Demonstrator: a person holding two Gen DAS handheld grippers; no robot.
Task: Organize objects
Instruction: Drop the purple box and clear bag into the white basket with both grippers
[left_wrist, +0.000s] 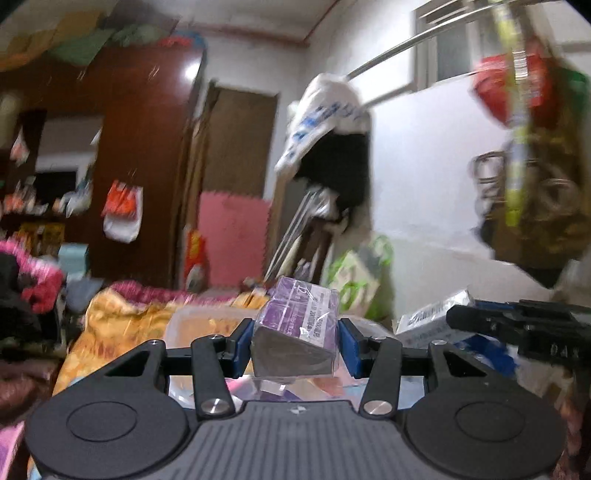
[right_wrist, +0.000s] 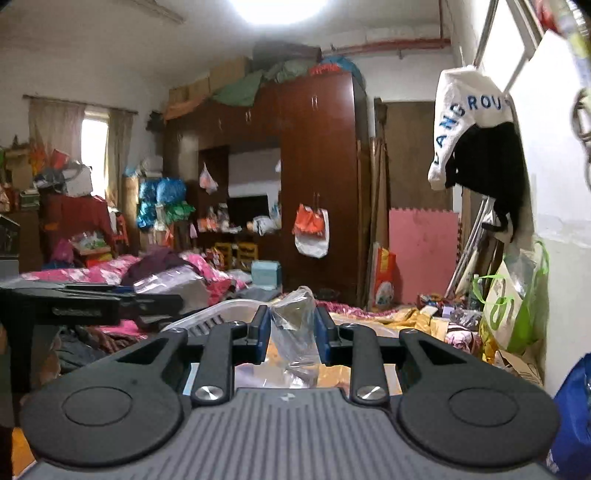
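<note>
My left gripper (left_wrist: 295, 341) is shut on a purple box (left_wrist: 301, 317) wrapped in clear film and holds it up above the cluttered bed. My right gripper (right_wrist: 291, 328) is shut on a clear plastic bag (right_wrist: 295, 332) that hangs crumpled between its blue pads. A clear plastic bin (left_wrist: 207, 321) lies just beyond the left gripper and shows in the right wrist view (right_wrist: 221, 310) too. The right gripper appears at the right edge of the left wrist view (left_wrist: 524, 325), beside a white box (left_wrist: 428, 317). The left gripper appears at the left of the right wrist view (right_wrist: 92, 302).
A yellow quilt (left_wrist: 122, 325) and pink bedding (right_wrist: 92, 273) cover the bed. A brown wardrobe (right_wrist: 317, 177) stands behind. A white and green bag (right_wrist: 517, 306) leans on the right wall. A white cloth (right_wrist: 469, 122) and bags (left_wrist: 532, 147) hang from a rail.
</note>
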